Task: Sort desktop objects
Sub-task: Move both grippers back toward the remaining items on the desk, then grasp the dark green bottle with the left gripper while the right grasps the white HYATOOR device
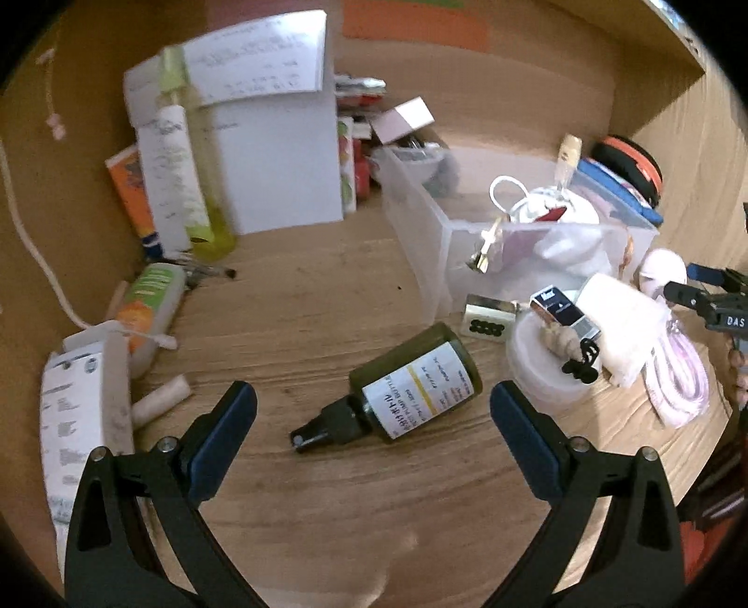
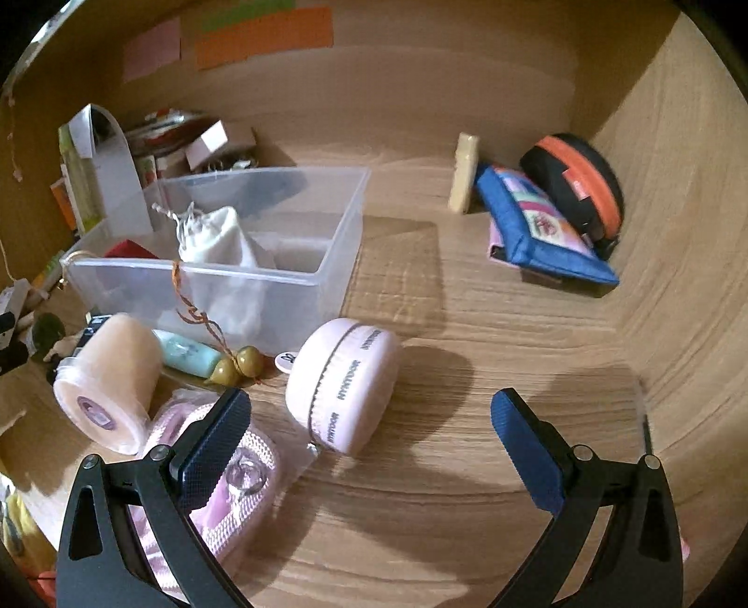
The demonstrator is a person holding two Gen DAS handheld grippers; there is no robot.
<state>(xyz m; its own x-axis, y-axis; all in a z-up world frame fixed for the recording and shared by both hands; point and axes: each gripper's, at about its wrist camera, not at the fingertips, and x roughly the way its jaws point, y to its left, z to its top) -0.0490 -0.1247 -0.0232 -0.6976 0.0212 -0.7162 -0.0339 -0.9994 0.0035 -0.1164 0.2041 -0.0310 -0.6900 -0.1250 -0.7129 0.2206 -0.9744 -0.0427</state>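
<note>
Left wrist: spray bottle [image 1: 411,383] between left tool [image 1: 374,411] fingers.

The counter [image 2: 467,327] is pale brown woodgrain, and so are the walls around it. A dark olive bottle [image 1: 416,381] has a black pump and a white label with a yellow stripe. The bin [image 2: 280,276] is clear, frosted plastic, with a white pouch [image 2: 217,241] inside. A pink round case [image 2: 346,388] carries a band of dark lettering. Beside it are a peach-coloured roll [image 2: 110,383], a mint green tube [image 2: 189,358] and two olive-gold beads [image 2: 238,367] on an orange cord. In the corner a blue pouch [image 2: 542,234] shows pink and multicoloured patches, next to a black case [image 2: 579,187] with an orange band. Orange, green and pink notes [image 2: 262,35] are on the back wall. Both grippers are black with blue pads.
</note>
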